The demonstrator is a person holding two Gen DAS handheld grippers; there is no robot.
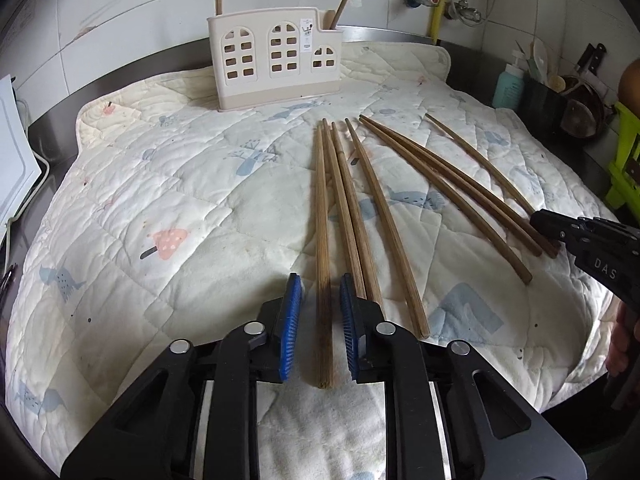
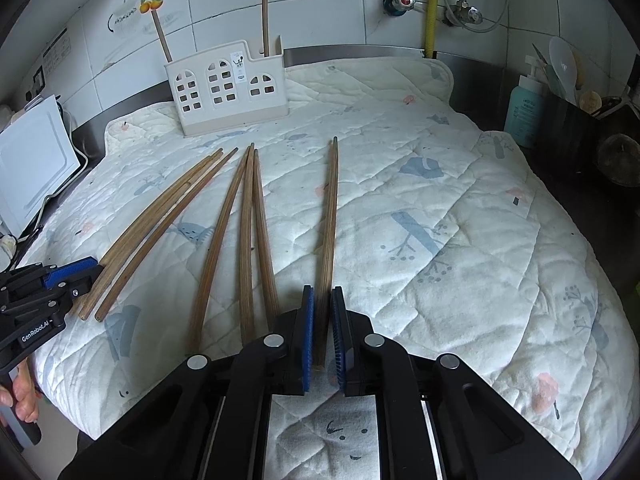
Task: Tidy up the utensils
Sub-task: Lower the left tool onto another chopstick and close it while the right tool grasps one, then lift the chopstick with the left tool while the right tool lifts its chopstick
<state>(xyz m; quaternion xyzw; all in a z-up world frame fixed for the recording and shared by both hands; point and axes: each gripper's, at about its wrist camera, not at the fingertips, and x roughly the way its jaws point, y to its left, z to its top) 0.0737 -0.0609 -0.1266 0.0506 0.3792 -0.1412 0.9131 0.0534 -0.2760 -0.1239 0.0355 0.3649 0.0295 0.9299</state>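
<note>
Several long wooden chopsticks lie on a quilted cloth (image 1: 180, 208). A cream house-shaped utensil holder (image 1: 276, 64) stands at the far edge with two chopsticks upright in it; it also shows in the right wrist view (image 2: 228, 88). My left gripper (image 1: 320, 284) straddles the leftmost chopstick (image 1: 322, 220), its blue pads (image 1: 292, 312) slightly apart from the wood. My right gripper (image 2: 323, 296) straddles the rightmost chopstick (image 2: 331, 208), its pads (image 2: 307, 320) close on both sides; contact is unclear.
A teal bottle (image 2: 526, 108) and a black container of utensils (image 2: 576, 116) stand at the right. A white appliance (image 2: 32, 152) with a cable sits at the left. Pipes and valves (image 2: 432, 4) run on the tiled wall behind.
</note>
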